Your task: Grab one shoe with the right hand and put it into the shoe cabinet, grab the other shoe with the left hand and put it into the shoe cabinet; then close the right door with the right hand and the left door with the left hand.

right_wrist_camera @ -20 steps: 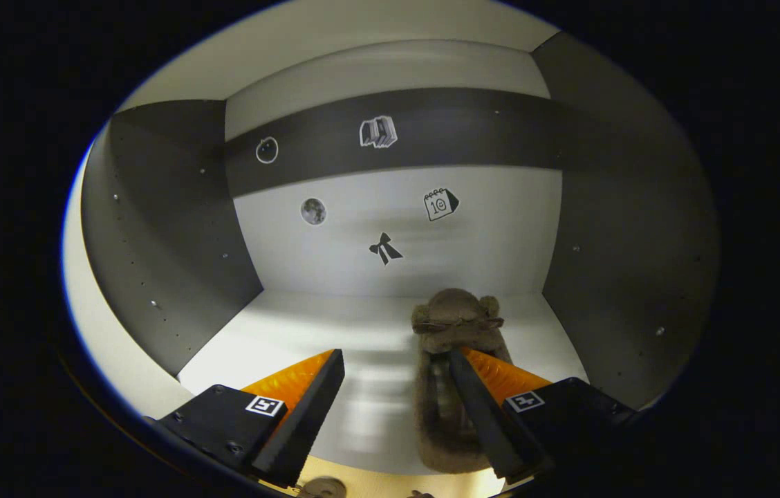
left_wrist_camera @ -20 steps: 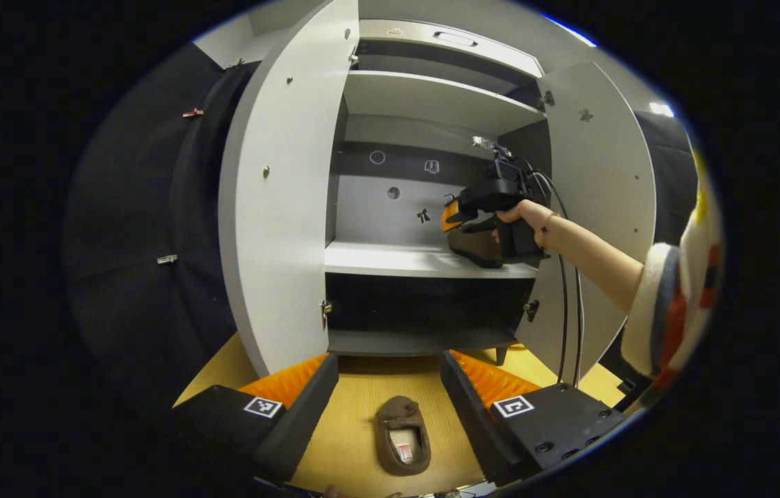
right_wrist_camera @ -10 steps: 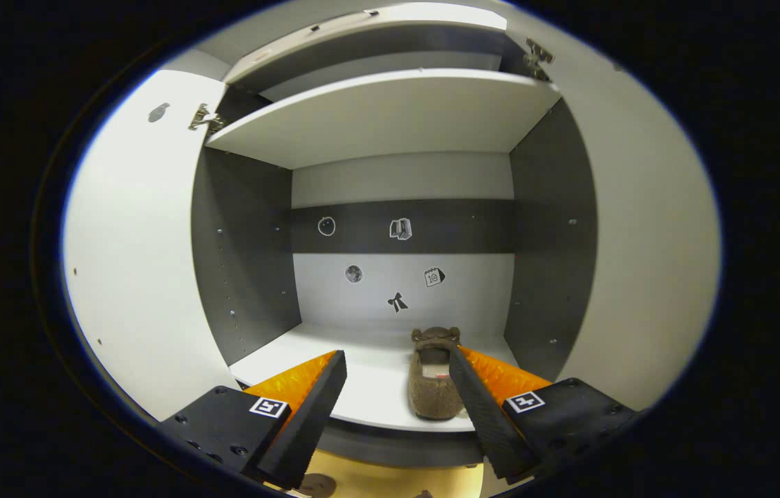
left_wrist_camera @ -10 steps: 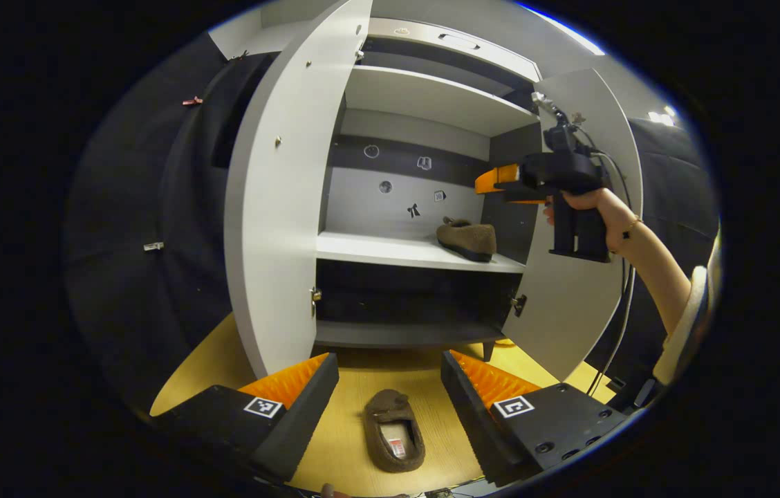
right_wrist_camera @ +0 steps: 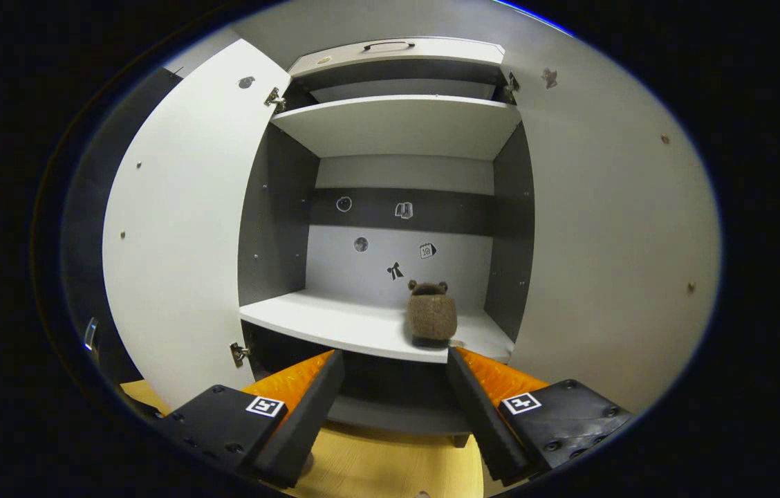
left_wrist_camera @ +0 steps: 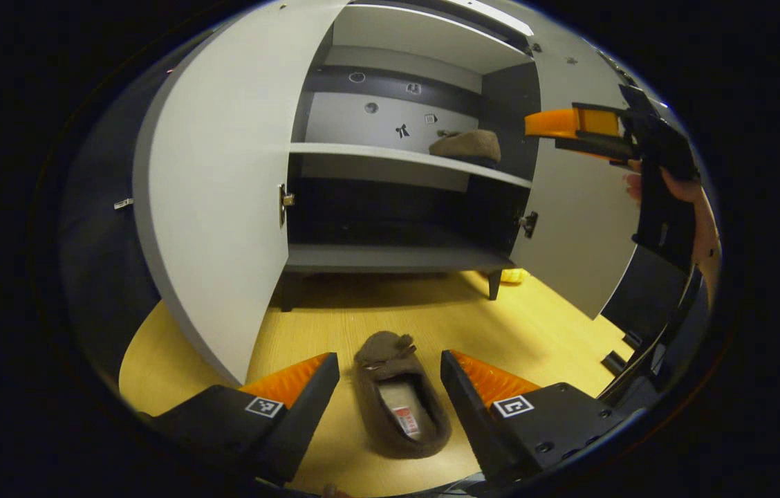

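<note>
One slipper shelved, one on the floor between spread fingers.

In the left gripper view, the left hand-held gripper [left_wrist_camera: 390, 387] hangs low over the wooden floor [left_wrist_camera: 535, 325], fingers apart on either side of a brown slipper [left_wrist_camera: 400, 404] without touching it. The other slipper [right_wrist_camera: 431, 315] sits on the middle shelf [right_wrist_camera: 335, 325] of the shoe cabinet [right_wrist_camera: 404, 124], near its right wall. The left door [right_wrist_camera: 182, 228] and the right door [right_wrist_camera: 611, 242] stand open. The right hand-held gripper [right_wrist_camera: 395, 401], fingers apart and empty, faces the shelf from outside.
</note>
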